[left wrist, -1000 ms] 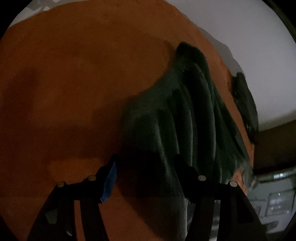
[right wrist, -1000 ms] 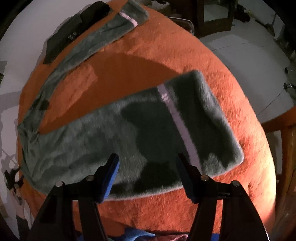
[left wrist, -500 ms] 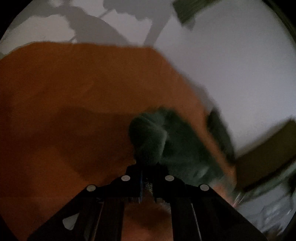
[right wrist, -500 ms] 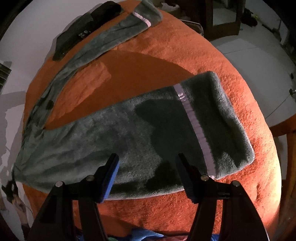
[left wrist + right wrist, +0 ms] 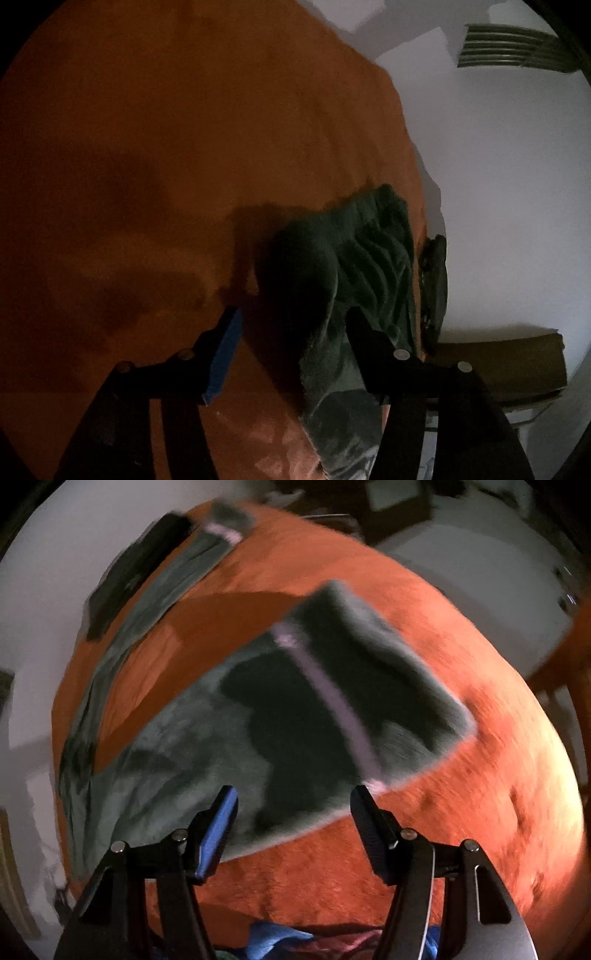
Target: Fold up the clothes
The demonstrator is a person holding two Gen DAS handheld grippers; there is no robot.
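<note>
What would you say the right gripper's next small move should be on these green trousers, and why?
Probably lower the right gripper onto the near edge of the trouser leg and close. Its jaws stand open just above that hem edge with nothing between the pads, and the leg lies flat on the orange blanket, so its cuff with the pale stripe looks ready to be folded over.

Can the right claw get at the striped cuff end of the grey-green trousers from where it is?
Probably yes: the right claw stands open just above the striped cuff, which lies flat on the orange blanket with nothing between.
</note>
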